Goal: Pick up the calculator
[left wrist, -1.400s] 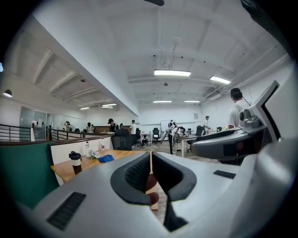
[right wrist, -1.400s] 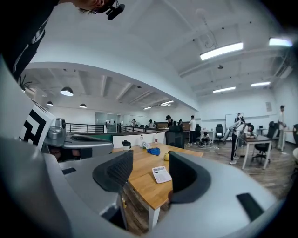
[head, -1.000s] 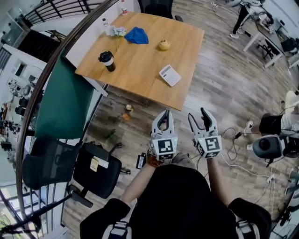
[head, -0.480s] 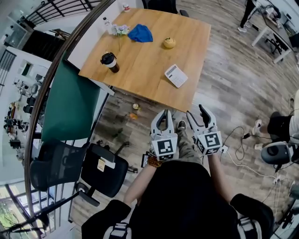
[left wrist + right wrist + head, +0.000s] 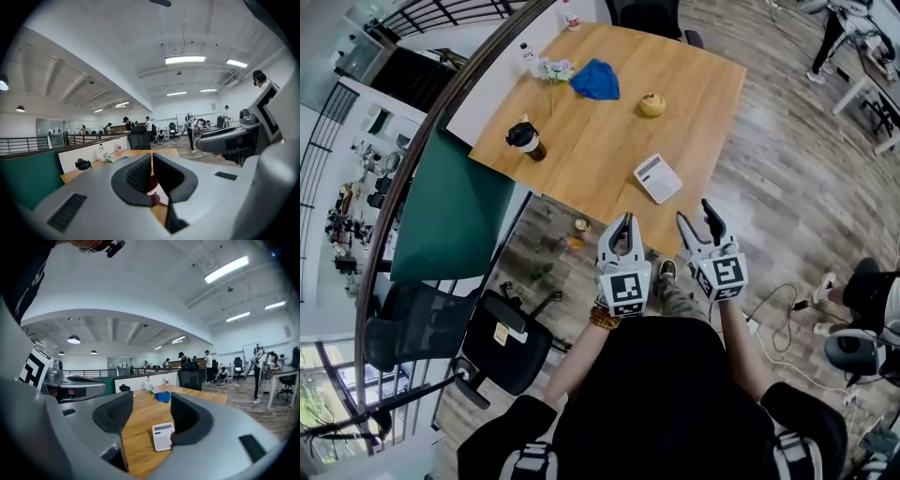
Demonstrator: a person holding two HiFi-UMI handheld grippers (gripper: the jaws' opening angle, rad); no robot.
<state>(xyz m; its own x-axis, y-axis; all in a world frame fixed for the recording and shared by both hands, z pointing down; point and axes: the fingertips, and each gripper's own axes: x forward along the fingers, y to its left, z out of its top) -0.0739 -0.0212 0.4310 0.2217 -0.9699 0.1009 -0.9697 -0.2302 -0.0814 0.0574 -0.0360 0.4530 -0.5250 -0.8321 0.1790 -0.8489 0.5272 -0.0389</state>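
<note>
A white calculator (image 5: pixel 658 178) lies flat near the front right edge of the wooden table (image 5: pixel 600 141). Both grippers hang in the air just short of that edge, level and pointing at the table. My left gripper (image 5: pixel 620 222) is shut with nothing in it; in the left gripper view its jaws (image 5: pixel 152 157) meet in front of the table. My right gripper (image 5: pixel 695 214) stands open and empty. In the right gripper view the calculator (image 5: pixel 162 436) shows between its jaws (image 5: pixel 151 404), a little way ahead and apart from them.
On the table stand a dark lidded cup (image 5: pixel 525 137), a blue cloth (image 5: pixel 596 81), a small yellow thing (image 5: pixel 652 104) and flowers (image 5: pixel 555 69). A green partition (image 5: pixel 450 206) and a black office chair (image 5: pixel 502 337) are at the left. Cables (image 5: pixel 787 300) lie on the floor at the right.
Both grippers and the person have moved forward, so the table's near edge and the calculator are now much closer to the jaws. The jaws look the same as before.
</note>
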